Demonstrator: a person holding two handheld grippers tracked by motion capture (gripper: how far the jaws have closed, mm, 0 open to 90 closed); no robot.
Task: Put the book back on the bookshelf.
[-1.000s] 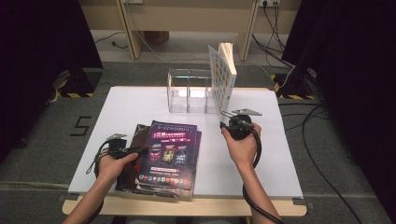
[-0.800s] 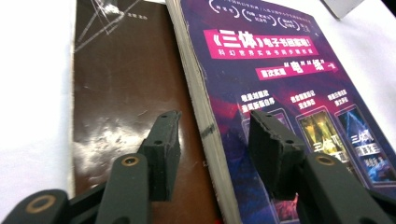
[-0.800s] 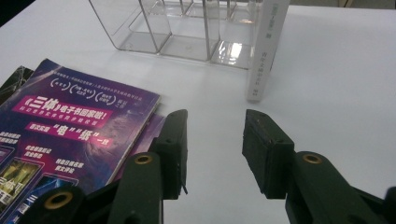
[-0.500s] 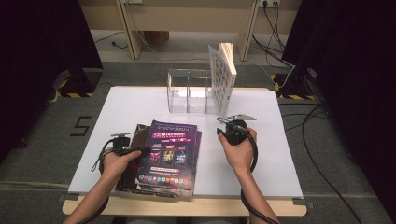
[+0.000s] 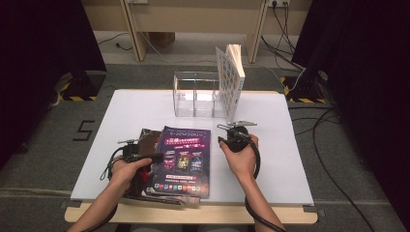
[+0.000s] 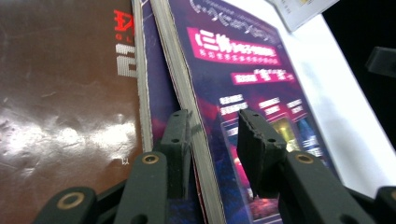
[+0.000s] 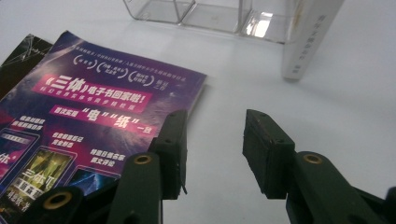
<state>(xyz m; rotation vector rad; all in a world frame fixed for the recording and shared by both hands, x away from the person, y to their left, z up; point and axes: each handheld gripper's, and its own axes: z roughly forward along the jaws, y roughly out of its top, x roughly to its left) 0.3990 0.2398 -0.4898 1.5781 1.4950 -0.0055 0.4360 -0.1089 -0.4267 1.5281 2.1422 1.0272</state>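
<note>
1. Straddling the left edge of the top purple magazine [image 6: 243, 93], the left gripper [image 6: 212, 135] has just been closing; one jaw sits under the page block and one over the cover, and whether the pads already press I cannot tell; in the high view this gripper [image 5: 145, 157] lies at lower left of the frame, on the left side of the stack.
2. Hanging over bare white table [image 7: 280, 102], the right gripper [image 7: 215, 140] stands open with nothing between its jaws; its left jaw is just beside the magazine's right edge [image 7: 140, 88]; in the high view it [image 5: 228, 137] sits at centre, right of the stack.
3. Under the purple magazine lie more, among them a brown glossy one [image 6: 60, 93], at the left of the left gripper view.
4. At upper centre of the high view a clear acrylic rack [image 5: 196, 94] stands on the table with one white book [image 5: 231, 79] upright at its right end; the other compartments look empty.
5. By my judgement one book is filed and the stack remains; the top magazine is only now being taken, not yet lifted.
</note>
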